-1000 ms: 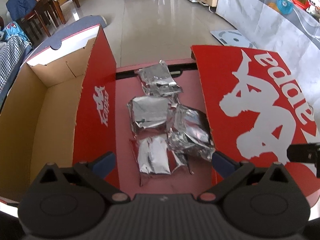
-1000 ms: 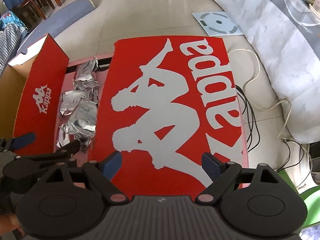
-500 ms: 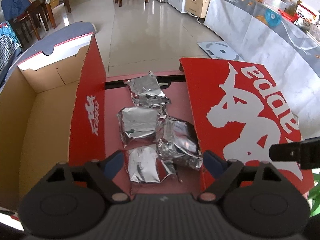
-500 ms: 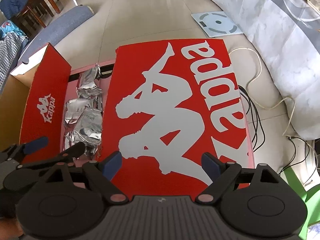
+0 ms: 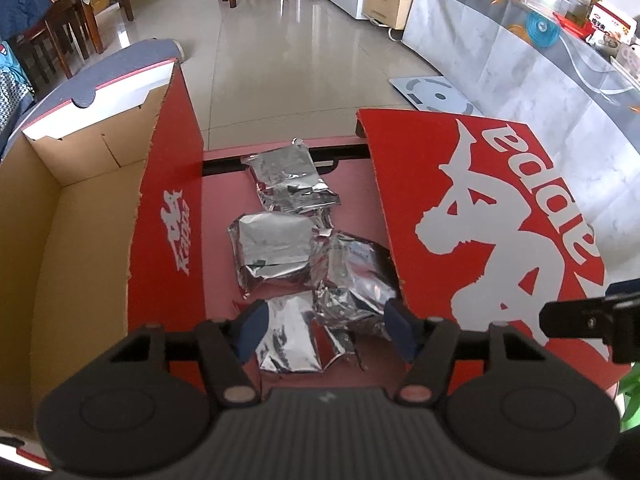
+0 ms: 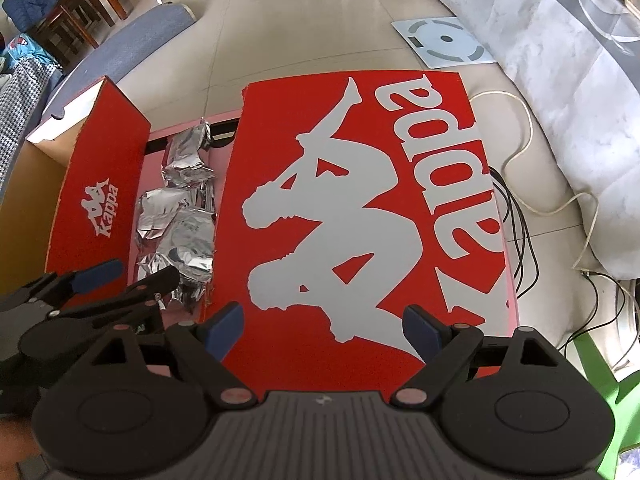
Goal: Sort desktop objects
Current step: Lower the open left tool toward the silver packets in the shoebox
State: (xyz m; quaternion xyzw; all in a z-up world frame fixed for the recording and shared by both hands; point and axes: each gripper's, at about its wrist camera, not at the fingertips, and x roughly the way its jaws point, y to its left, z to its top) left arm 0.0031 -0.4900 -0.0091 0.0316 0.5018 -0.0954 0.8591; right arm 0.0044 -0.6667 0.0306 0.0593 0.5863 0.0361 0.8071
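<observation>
Several silver foil packets [image 5: 272,252] lie on a pink table top [image 5: 224,188], between an open cardboard shoebox [image 5: 80,240] on the left and its red lid [image 5: 480,220] on the right. My left gripper [image 5: 326,328] is open and low over the nearest flat packet [image 5: 288,340]. Its blue fingertips flank that packet and a crumpled packet [image 5: 352,280]. In the right wrist view the left gripper [image 6: 134,276] shows beside the packets [image 6: 188,240]. My right gripper [image 6: 324,328] hangs open above the lid [image 6: 360,200], holding nothing.
The shoebox's red wall [image 5: 168,220] stands close on the left of the packets. On the tiled floor beyond lie a white scale [image 6: 444,40] and cables [image 6: 516,216]. A cloth-covered counter [image 5: 520,60] runs along the right. Wooden chairs [image 5: 60,20] stand at the far left.
The left gripper's fingers have drawn closer together around the nearest packets, and its view has tilted up to show more of the room. The right gripper has barely moved.
</observation>
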